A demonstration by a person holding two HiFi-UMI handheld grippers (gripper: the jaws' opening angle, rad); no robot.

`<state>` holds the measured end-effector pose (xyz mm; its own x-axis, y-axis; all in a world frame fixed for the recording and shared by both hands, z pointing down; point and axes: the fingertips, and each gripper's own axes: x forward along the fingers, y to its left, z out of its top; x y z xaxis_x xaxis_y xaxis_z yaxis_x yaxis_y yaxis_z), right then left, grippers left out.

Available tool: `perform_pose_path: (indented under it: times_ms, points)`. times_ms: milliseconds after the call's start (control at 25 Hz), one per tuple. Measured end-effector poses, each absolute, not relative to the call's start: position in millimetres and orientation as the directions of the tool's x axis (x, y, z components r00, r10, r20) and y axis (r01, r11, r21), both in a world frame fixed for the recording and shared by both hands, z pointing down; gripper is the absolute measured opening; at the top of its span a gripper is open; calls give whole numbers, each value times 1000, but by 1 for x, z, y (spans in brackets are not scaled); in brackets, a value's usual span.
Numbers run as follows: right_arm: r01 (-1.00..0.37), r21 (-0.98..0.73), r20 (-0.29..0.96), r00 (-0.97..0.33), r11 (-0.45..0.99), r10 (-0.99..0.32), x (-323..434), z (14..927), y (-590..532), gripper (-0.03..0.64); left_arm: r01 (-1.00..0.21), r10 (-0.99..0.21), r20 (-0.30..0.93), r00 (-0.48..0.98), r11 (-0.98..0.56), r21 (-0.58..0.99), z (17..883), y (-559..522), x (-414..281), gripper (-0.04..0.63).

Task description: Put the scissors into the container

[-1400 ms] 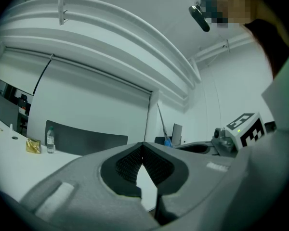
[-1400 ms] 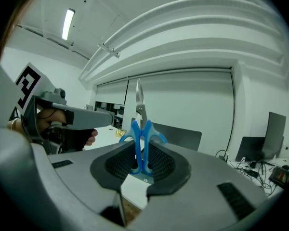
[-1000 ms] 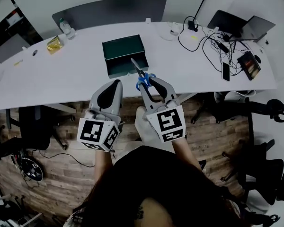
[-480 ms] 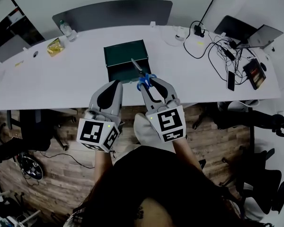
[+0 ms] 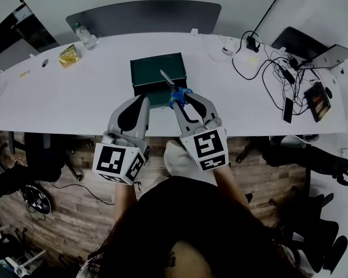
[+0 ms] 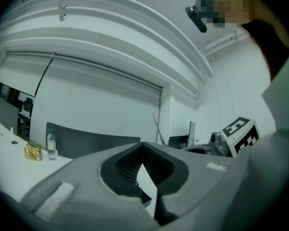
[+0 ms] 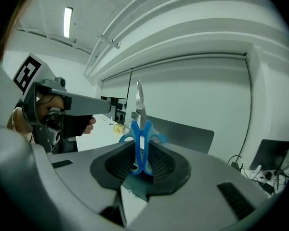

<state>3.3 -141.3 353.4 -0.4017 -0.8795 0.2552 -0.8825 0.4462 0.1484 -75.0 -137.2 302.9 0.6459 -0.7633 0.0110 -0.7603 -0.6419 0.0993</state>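
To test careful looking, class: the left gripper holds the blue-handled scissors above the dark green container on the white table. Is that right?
No. The right gripper holds the blue-handled scissors above the dark green container on the white table, as the right gripper view shows; the left gripper holds nothing.

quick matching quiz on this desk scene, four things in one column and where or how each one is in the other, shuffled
Things:
1. scissors
2. container
3. water bottle
4. left gripper

Descriptions:
A. stands near the table's far edge, toward its left end
B. jaws together, nothing between them
C. blue handles clamped in the right gripper, blades pointing away from the person
D. dark green, on the white table just ahead of both grippers

Pairs: 1-C, 2-D, 3-A, 4-B
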Motion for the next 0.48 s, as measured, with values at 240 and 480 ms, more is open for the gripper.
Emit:
perform_pose_path:
  times_ms: [240, 480]
  points:
    - [-857, 179, 286, -424, 483, -859, 7, 361, -165, 91, -774, -777, 15, 630, -625, 100, 304, -158, -73, 11]
    - [-821, 208, 325, -454, 531, -829, 6, 375, -188, 91, -789, -792, 16, 610, -605, 112, 305, -181, -71, 11]
